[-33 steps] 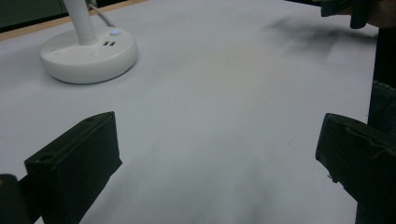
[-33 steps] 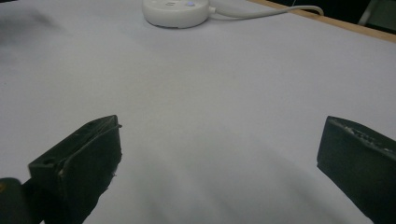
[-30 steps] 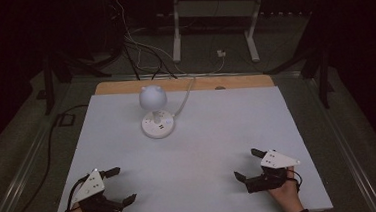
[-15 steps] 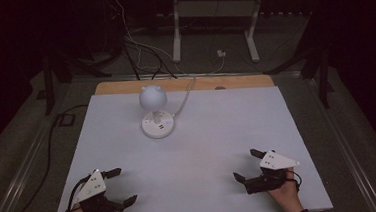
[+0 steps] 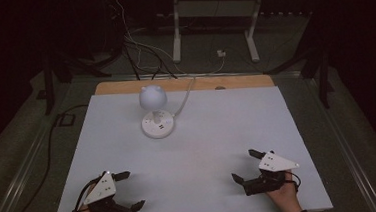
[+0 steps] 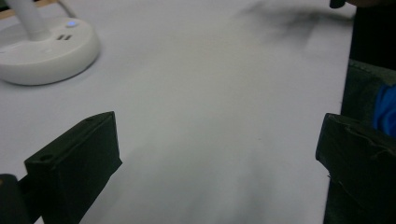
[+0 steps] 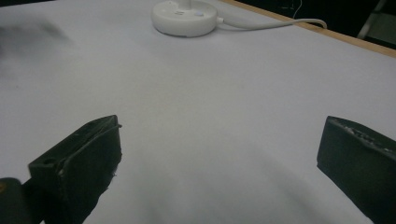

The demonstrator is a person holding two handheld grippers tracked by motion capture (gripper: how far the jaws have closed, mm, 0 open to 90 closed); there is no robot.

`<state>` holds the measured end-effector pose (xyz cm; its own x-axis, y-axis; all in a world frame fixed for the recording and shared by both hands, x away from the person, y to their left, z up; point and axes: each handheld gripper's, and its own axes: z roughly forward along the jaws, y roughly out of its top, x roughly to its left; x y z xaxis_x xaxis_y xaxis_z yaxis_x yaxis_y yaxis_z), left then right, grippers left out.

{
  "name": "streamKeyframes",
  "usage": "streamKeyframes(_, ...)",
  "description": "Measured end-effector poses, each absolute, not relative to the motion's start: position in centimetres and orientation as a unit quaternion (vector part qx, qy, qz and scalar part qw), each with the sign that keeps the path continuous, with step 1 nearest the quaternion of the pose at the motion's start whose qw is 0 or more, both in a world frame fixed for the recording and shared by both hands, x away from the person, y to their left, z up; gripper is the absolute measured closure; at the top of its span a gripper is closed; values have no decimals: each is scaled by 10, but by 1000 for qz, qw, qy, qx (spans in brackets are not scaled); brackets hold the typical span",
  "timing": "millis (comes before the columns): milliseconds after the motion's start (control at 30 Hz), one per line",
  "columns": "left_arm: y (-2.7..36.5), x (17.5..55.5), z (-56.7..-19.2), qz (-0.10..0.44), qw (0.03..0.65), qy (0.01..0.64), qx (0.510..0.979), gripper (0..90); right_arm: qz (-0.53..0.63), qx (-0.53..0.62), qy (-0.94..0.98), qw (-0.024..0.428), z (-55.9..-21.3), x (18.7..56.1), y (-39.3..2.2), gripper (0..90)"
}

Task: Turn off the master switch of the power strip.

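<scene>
A small white desk lamp (image 5: 153,108) with a round base (image 6: 46,49) (image 7: 186,17) stands near the back of the white table (image 5: 198,140), its cord (image 5: 183,99) running off the far edge. My left gripper (image 5: 131,190) rests open at the front left corner, held by a hand, with nothing between its black jaws. At the front right my right gripper (image 5: 246,165) also rests open and empty, jaws pointing left toward the table's middle. Both lie well short of the lamp.
A wooden strip (image 5: 184,84) borders the table's far edge. Beyond it are a metal stand (image 5: 214,14) and loose cables (image 5: 136,44) on the dark floor. In the left gripper view a dark sleeve with blue cloth (image 6: 380,98) lies past the table's edge.
</scene>
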<state>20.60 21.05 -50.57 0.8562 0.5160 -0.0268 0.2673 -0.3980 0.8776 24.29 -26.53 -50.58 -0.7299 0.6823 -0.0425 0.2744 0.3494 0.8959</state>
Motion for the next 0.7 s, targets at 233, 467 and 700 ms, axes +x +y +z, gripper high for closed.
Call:
streamKeyframes(233,202,209,-501,111,491,222,835,3,488,298,793,210,-505,242,-265,0)
streamKeyframes(467,194,215,-492,102,493,210,838,3,494,299,786,218,-502,241,-267,0)
streamKeyframes(700,186,223,-483,98,487,200,844,3,497,297,786,216,-501,240,-266,0)
